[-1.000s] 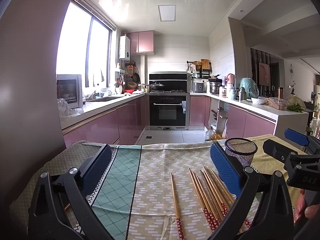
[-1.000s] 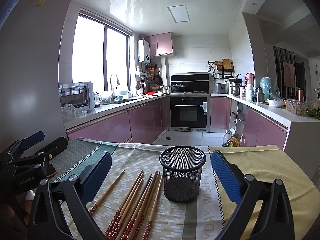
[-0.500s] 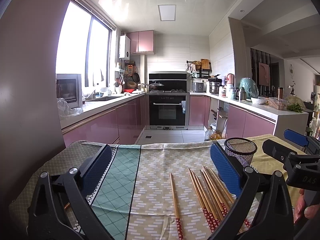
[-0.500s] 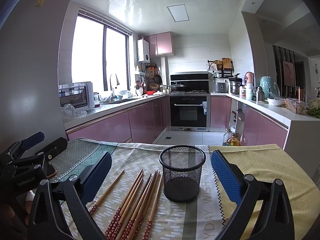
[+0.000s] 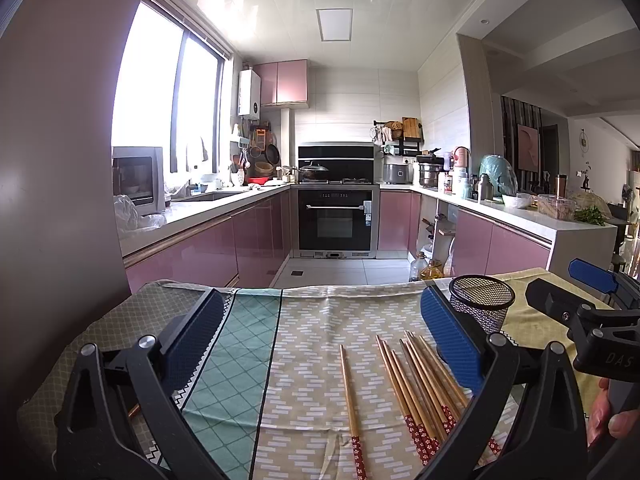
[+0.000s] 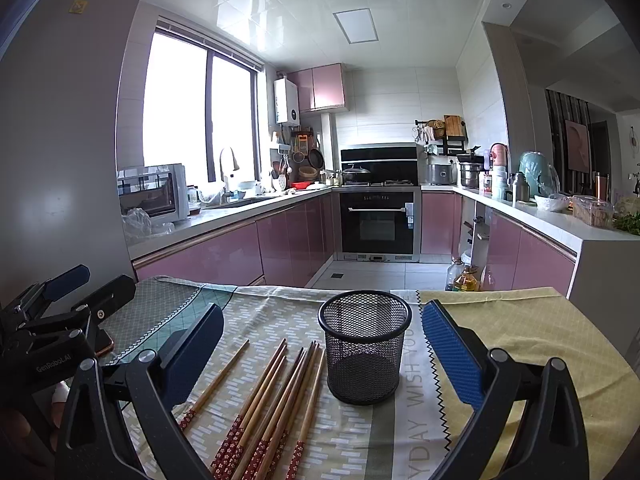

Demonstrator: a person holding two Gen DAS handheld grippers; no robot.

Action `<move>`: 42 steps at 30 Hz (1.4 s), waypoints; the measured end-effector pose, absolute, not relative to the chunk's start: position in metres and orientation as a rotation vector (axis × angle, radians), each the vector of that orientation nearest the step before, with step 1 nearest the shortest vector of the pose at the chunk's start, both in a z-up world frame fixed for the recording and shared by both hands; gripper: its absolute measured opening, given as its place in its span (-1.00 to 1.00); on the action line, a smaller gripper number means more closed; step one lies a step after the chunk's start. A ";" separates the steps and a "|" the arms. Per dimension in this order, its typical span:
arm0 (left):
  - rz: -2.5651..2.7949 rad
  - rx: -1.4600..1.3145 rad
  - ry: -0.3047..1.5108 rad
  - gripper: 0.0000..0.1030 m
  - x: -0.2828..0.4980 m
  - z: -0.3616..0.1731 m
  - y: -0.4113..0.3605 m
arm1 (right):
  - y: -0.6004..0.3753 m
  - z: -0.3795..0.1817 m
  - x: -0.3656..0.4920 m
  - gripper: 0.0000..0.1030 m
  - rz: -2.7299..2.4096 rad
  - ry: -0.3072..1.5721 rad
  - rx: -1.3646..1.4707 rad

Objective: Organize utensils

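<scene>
On the patterned tablecloth [image 6: 520, 332], catalogued as follows. Item: wooden chopsticks [image 6: 276, 400], a loose bundle lying flat, tips pointing away toward the kitchen, red-patterned handle ends nearest the cameras; long axes run roughly front to back, fanned slightly. Item: one stray chopstick [image 5: 350, 396], apart from the bundle on its left, same orientation. Item: black mesh holder [image 6: 365, 346], upright, empty as far as its open mouth shows, standing just beside the bundle on its right and a little farther back. Left gripper [image 5: 320, 344]: jaws spread wide, nothing between them, held above the near edge of the cloth; the stray chopstick lies almost on its centre line, the bundle passes under and beside its right finger. Right gripper [image 6: 322, 354]: likewise spread and empty; the holder sits between its fingers in view, the bundle lies toward its left finger. Relation governing the next move, as a judgement: both grippers face along the sticks' length, so a pinch across a shaft needs only a descent, no turning. The left tool seems better lined up with the stray stick; the right seems nearer the holder and the bundle. Nothing is in the holder yet, so the sorting appears to be at its start.
</scene>
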State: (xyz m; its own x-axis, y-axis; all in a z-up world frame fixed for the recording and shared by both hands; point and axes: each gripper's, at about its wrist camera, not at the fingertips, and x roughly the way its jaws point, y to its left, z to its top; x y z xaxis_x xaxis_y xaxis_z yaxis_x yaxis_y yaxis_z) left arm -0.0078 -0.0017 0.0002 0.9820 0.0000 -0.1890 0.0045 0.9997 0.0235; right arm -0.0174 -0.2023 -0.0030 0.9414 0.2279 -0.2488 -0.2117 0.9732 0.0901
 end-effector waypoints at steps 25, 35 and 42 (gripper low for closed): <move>-0.004 0.022 0.197 0.89 -0.007 0.000 -0.003 | -0.204 0.000 -0.015 0.87 0.227 0.267 0.068; -0.011 0.022 0.211 0.89 -0.004 -0.001 -0.007 | -0.206 0.000 -0.013 0.87 0.230 0.272 0.069; -0.017 0.023 0.250 0.89 0.006 -0.004 -0.005 | -0.207 -0.006 -0.007 0.87 0.239 0.301 0.070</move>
State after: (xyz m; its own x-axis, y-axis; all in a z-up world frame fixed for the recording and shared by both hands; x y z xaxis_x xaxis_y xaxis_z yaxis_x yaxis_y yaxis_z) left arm 0.0065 -0.0053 -0.0039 0.9687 -0.0136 -0.2477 0.0193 0.9996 0.0208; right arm -0.0068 -0.2067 -0.0058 0.9270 0.2431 -0.2855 -0.2222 0.9694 0.1041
